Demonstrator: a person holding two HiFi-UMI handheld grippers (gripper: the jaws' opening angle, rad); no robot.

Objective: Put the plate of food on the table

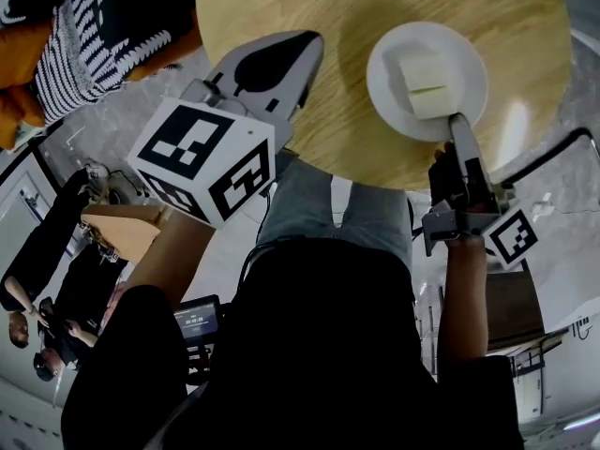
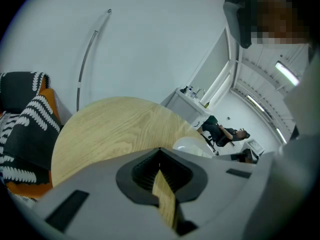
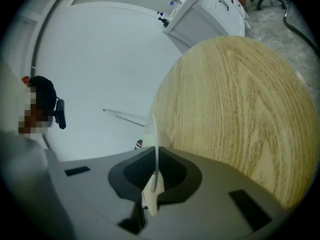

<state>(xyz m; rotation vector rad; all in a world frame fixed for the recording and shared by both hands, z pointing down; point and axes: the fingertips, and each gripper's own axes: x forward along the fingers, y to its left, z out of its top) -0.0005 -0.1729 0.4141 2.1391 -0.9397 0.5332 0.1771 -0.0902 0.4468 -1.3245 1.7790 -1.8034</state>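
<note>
A white plate [image 1: 382, 64] with a pale block of food [image 1: 424, 82] rests on the round wooden table [image 1: 309, 7], near its front right edge. My right gripper [image 1: 459, 125] is shut on the plate's near rim. In the right gripper view the plate [image 3: 154, 139] shows edge-on as a thin white line clamped between the jaws of the right gripper [image 3: 156, 176], with the table [image 3: 235, 99] behind it. My left gripper [image 1: 305, 45] hovers over the table's front edge, shut and holding nothing. From the left gripper [image 2: 160, 169], the plate [image 2: 187, 145] lies to the right on the table [image 2: 115, 129].
A black-and-white patterned cushion [image 1: 84, 36] lies on an orange seat left of the table. A brown chair [image 1: 131, 228] stands by my left side, with people [image 1: 47, 279] seated further left. A white cabinet with a tap [image 3: 210, 9] stands beyond the table.
</note>
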